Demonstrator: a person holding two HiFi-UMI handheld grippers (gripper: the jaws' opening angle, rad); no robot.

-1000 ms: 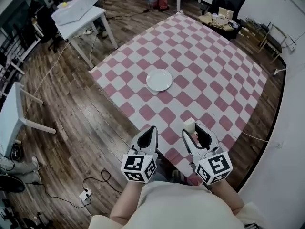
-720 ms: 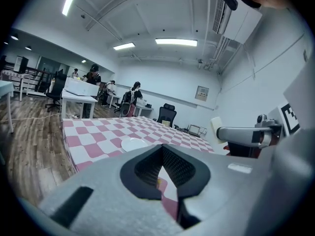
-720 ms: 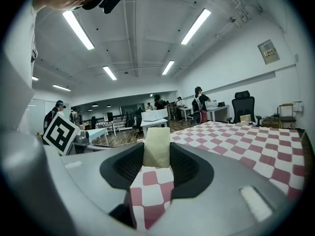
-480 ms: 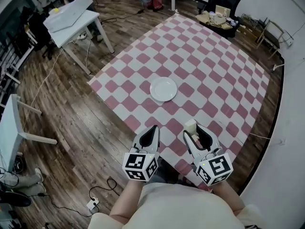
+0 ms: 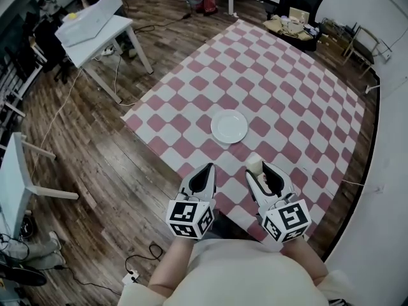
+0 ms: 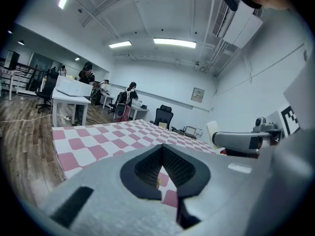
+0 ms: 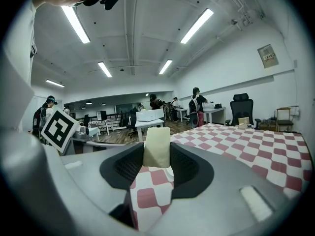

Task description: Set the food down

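Observation:
A pale cream block of food is pinched between the tips of my right gripper, held well above the floor; in the head view the food shows at the gripper's front end. A round white plate lies on the red-and-white checked mat, ahead of both grippers. My left gripper is beside the right one, jaws shut with nothing between them; in its own view the left gripper points over the mat.
A white table stands at the back left on the wood floor, another table edge at the left. A black office chair and cardboard boxes sit at the mat's far edge. People stand far off in the room.
The plate has come nearer to the grippers and shifted right in the head view as the person moved forward. Both grippers keep their hold and pose.

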